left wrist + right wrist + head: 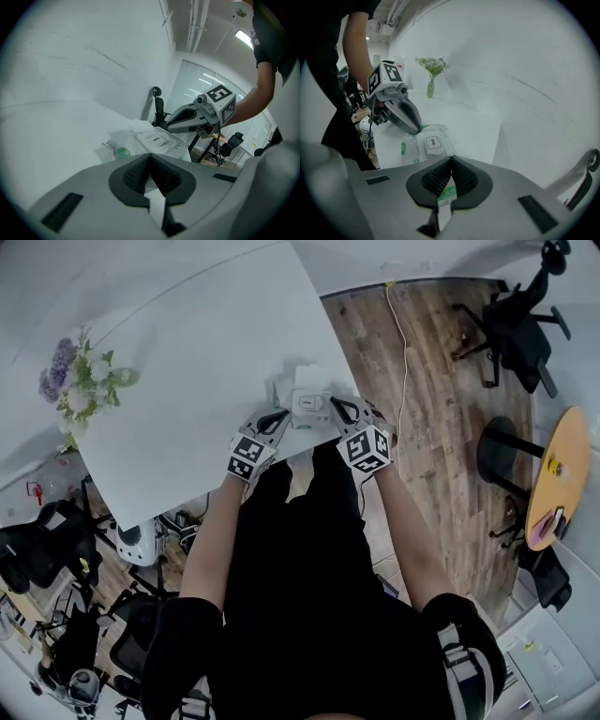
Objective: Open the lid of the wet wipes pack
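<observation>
Wet wipes pack (306, 381) at table (187, 343) near edge, lid (433, 143) shut; your L gripper (281, 414) & R gripper (336, 408) each pinch a pack end, so prob. next: free one, lift lid tab.

The lid (156, 139) of the pack (177, 146) says "OPEN". Green print (123, 152) at the lid's 8 o'clock is too small to read.

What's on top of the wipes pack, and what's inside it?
On top of the pack sits a white lid marked OPEN, and it is shut. The wipes inside cannot be seen, because the shut lid covers them.
</observation>
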Available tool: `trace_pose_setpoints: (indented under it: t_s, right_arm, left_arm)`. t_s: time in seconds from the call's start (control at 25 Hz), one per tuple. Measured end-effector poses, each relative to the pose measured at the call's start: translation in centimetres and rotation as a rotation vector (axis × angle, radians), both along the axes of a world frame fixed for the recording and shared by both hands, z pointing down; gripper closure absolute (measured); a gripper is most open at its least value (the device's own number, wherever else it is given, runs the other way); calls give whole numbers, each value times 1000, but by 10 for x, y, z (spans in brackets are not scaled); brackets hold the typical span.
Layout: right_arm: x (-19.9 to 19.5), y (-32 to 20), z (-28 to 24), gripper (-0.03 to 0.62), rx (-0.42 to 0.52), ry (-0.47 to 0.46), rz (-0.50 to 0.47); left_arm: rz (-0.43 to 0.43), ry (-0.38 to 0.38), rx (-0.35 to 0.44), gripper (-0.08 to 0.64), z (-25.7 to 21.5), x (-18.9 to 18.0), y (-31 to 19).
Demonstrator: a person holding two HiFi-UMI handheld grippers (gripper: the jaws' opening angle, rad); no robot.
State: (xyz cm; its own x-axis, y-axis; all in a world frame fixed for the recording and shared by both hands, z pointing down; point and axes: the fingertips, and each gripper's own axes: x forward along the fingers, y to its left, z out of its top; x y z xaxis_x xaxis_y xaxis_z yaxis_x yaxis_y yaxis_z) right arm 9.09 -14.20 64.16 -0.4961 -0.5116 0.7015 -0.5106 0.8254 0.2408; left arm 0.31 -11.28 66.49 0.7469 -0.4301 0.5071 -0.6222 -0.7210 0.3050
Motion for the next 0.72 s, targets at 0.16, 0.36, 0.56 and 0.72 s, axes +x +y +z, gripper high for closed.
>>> trace_pose_setpoints:
  t_s: [0.16, 0.36, 0.56, 0.72]
  right_arm:
    - [3, 13, 1, 577, -8, -11, 27]
    - [5, 26, 1, 577, -14, -24, 62]
    - [10, 34, 1, 577, -16, -31, 92]
    - [11, 39, 1, 577, -18, -36, 104]
  left_arm:
    - [-3, 3, 0, 537, 1, 1, 1]
    - [-4, 3, -1, 537, 2, 1, 3]
    - [-1, 6, 0, 537, 1, 1, 4]
    - [-4, 17, -2, 535, 1, 0, 4]
